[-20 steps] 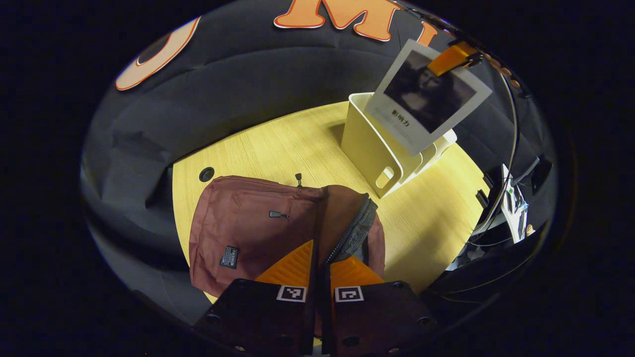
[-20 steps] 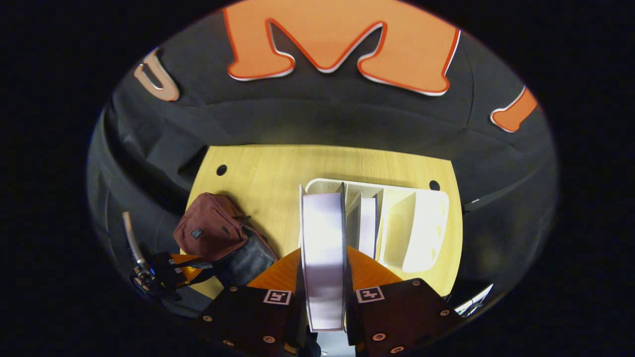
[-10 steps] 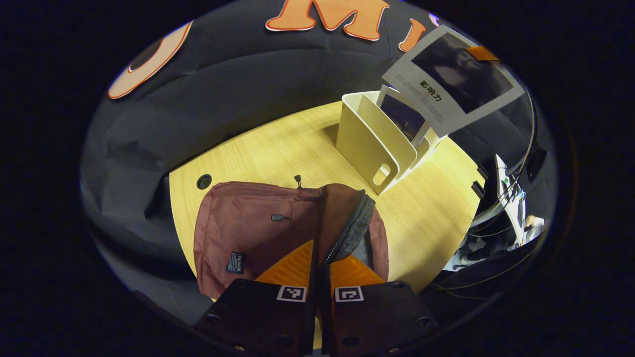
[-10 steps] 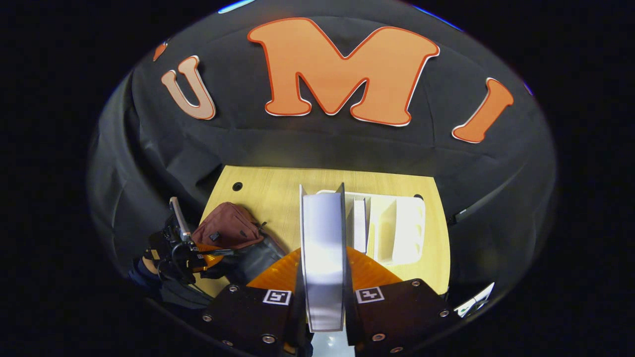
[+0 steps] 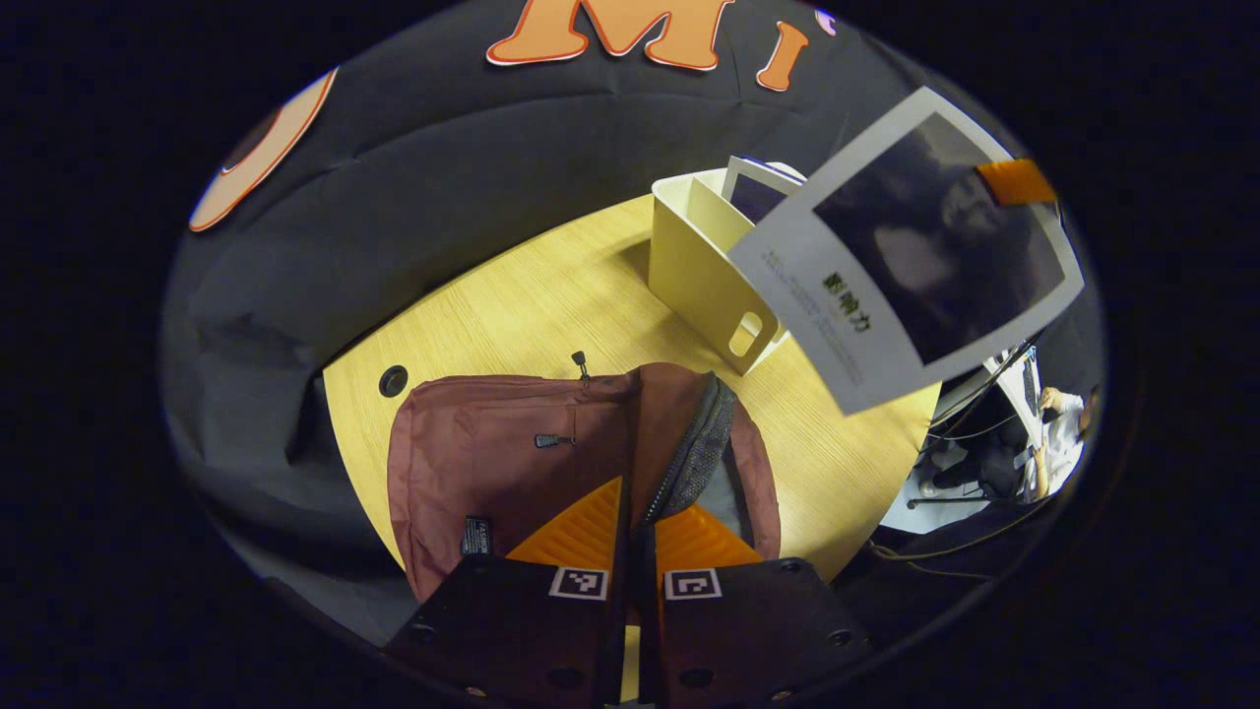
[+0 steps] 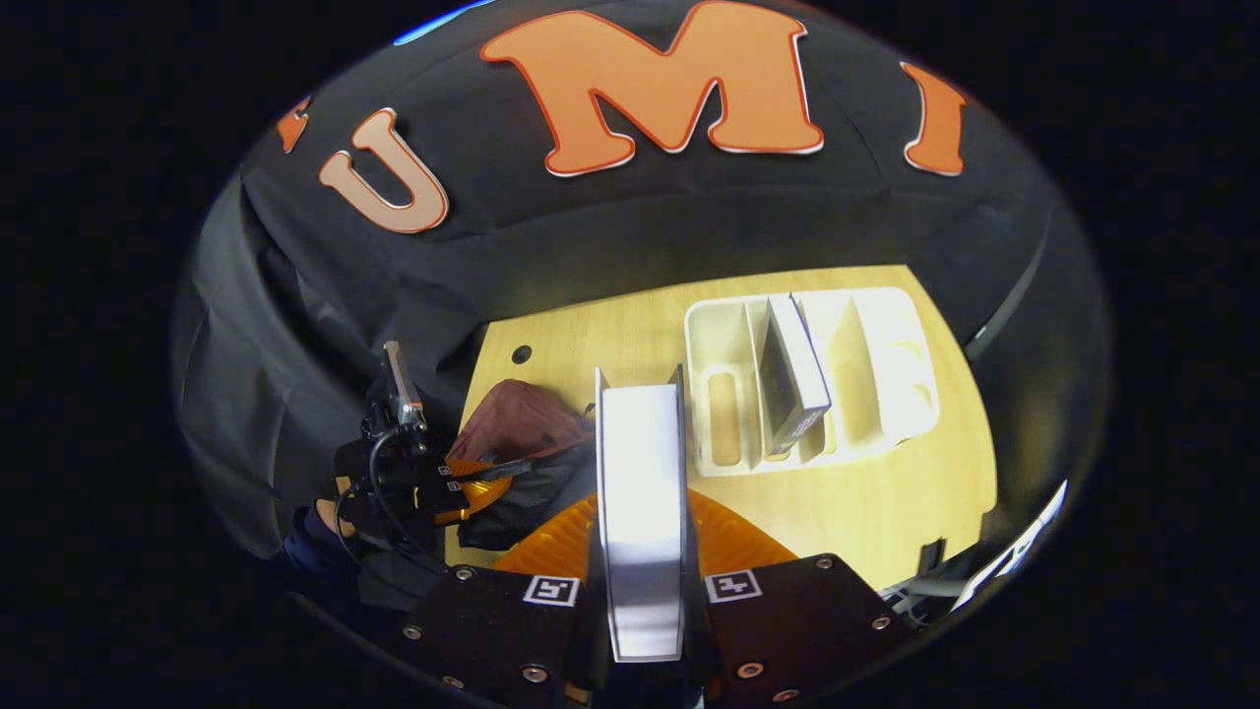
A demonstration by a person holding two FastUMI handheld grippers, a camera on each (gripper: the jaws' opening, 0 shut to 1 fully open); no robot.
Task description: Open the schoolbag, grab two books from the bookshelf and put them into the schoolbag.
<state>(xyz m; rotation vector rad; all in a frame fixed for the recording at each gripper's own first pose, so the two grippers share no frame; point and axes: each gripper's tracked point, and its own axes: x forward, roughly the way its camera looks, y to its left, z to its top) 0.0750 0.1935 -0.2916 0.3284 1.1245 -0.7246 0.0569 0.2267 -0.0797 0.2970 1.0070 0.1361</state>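
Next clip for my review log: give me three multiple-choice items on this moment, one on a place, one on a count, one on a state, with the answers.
1. Where is the white-covered book that is out of the cream plastic bookshelf?
A. Flat on the wooden table
B. Between the right gripper's fingers, in the air
C. Inside the bag

2. How many books stand in the bookshelf?
A. One
B. Three
C. None

3. What state is the maroon fabric schoolbag in?
A. Zipped shut
C. Hanging off the table edge
B. Open, its edge pinched by the left gripper

Answers:
1. B: the right gripper is clamped on it, above the wooden table.
2. A: a single second book stands in a middle slot.
3. B: the zipper edge gapes and the dark lining shows.
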